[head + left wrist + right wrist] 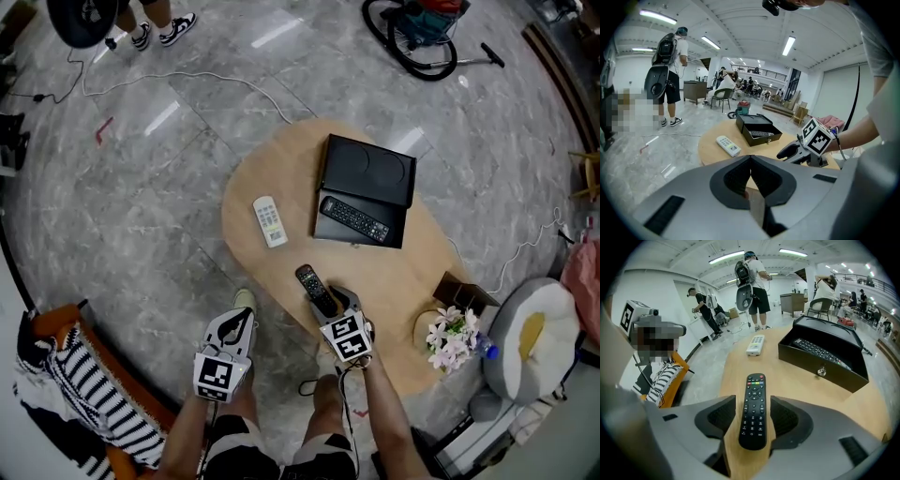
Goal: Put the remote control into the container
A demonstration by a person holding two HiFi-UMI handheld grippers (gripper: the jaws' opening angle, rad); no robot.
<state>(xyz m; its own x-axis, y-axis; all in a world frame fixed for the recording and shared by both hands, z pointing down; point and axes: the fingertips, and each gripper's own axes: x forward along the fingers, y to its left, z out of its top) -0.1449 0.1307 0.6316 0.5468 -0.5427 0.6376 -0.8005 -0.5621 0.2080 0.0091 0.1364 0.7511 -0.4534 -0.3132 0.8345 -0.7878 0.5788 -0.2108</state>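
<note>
A black remote [314, 286] lies on the oval wooden table [281, 169] near its front edge. My right gripper [323, 298] is open around it, the remote's lower half [753, 411] between the pads with a thin gap on each side. The container, a black box [396, 214] with its lid raised, stands at the table's middle and holds another black remote [354, 219]. A white remote [270, 221] lies to its left. My left gripper [244, 305] hangs shut and empty just off the table's front edge; the left gripper view shows its pads [740, 173] meeting.
A pot of pale flowers [452, 337] and a small brown box [464, 292] sit at the table's right end. A round grey seat [525, 337] stands to the right, striped cloth [66, 384] on an orange seat at the left. Cables cross the floor beyond.
</note>
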